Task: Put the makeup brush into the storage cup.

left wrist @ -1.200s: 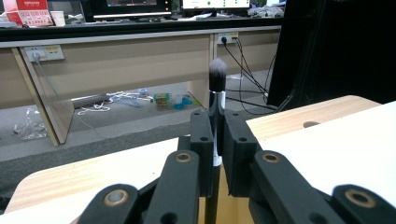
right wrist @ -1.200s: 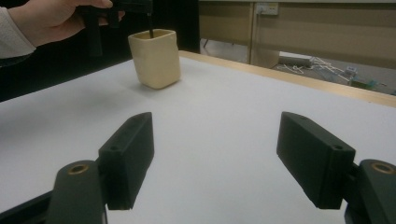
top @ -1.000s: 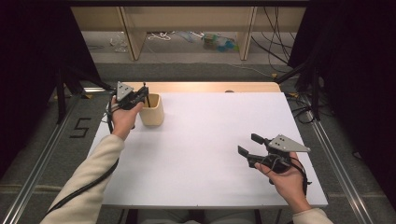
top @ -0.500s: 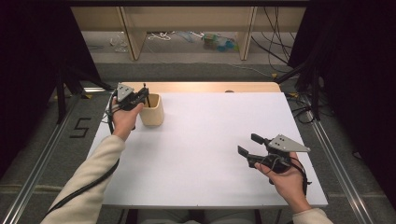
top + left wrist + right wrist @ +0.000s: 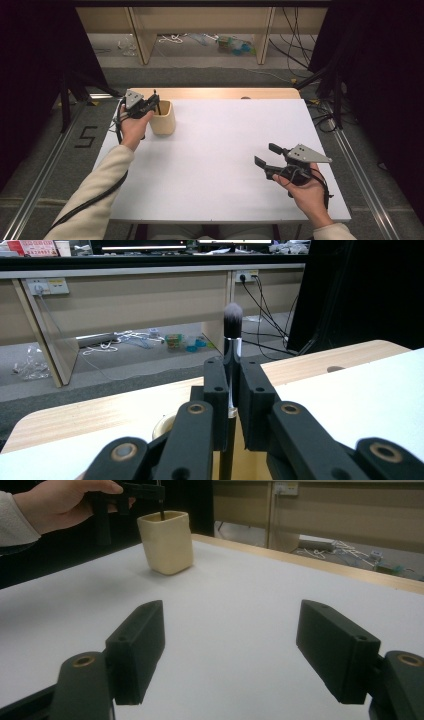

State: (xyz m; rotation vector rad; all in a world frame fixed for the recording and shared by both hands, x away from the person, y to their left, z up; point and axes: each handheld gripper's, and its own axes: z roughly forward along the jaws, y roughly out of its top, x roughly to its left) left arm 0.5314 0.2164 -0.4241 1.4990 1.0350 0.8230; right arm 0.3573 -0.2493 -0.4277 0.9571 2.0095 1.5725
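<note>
Two grippers: left gripper (image 5: 231, 405) clamps brush (image 5: 232, 325) upright over cup (image 5: 163, 118); right gripper (image 5: 230, 650) open, w/ nothing between.

overhead forward-down, two close finger-level views

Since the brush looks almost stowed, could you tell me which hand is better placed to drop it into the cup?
Left: the left gripper grips the black makeup brush over the beige cup.

Nothing has changed since earlier
</note>
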